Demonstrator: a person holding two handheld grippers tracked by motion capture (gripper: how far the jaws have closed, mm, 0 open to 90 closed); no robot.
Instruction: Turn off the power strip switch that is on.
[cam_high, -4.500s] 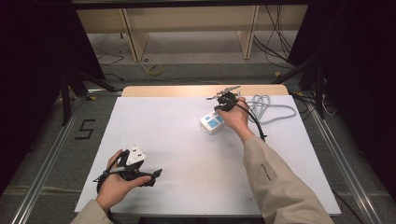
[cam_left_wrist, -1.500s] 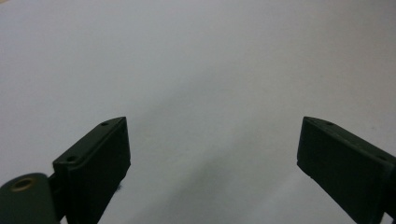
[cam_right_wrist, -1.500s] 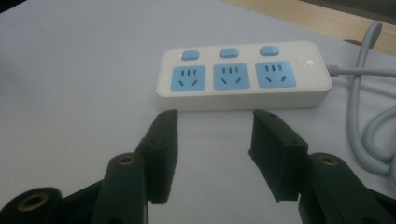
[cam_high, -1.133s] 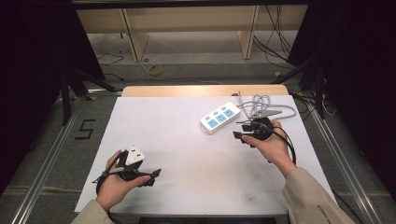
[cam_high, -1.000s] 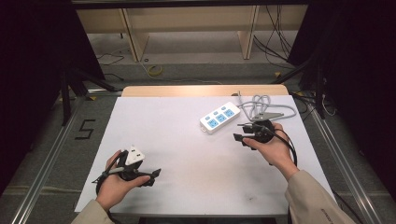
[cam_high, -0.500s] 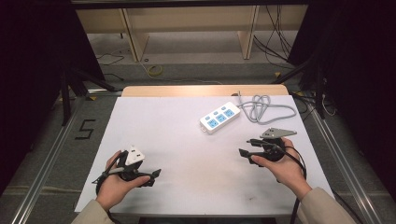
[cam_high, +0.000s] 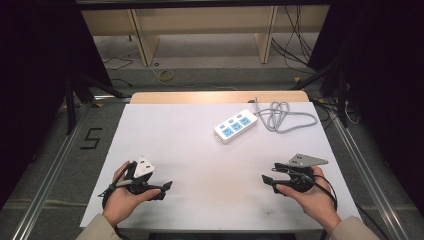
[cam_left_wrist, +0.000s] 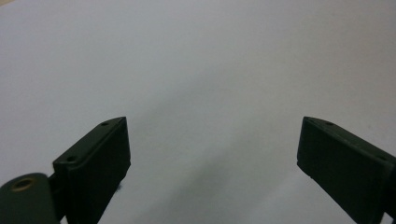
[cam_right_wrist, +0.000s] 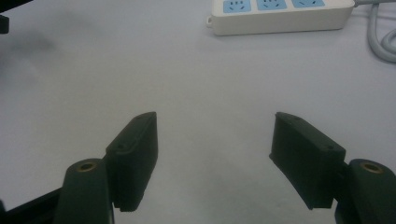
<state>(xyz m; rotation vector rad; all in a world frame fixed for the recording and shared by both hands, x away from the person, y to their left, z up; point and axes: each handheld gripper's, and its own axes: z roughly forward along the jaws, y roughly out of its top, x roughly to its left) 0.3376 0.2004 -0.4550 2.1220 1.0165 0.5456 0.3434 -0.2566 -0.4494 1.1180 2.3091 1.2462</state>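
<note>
A white power strip (cam_high: 236, 125) with blue sockets lies at the back right of the white table (cam_high: 200, 150). Its grey cable (cam_high: 285, 116) is coiled beside it. My right gripper (cam_high: 268, 175) is held low at the front right, well short of the strip, pointing left. Its jaws have just been opening and now stand open with nothing between them. The right gripper view shows the gripper (cam_right_wrist: 215, 126) over bare table, with the strip (cam_right_wrist: 280, 14) and cable (cam_right_wrist: 385, 37) ahead. My left gripper (cam_high: 166, 189) rests at the front left, open (cam_left_wrist: 212, 135) and empty.
A wooden strip (cam_high: 215, 96) runs along the table's far edge. Metal rails (cam_high: 50, 165) flank both sides. A black "5" mark (cam_high: 91, 138) is on the floor at left. Shelving (cam_high: 200, 30) and loose cables stand beyond the table.
My right hand has drawn back from beside the power strip toward the table's front right edge, with its jaws spreading wider. The strip stayed where it lay. The left hand has not moved.
</note>
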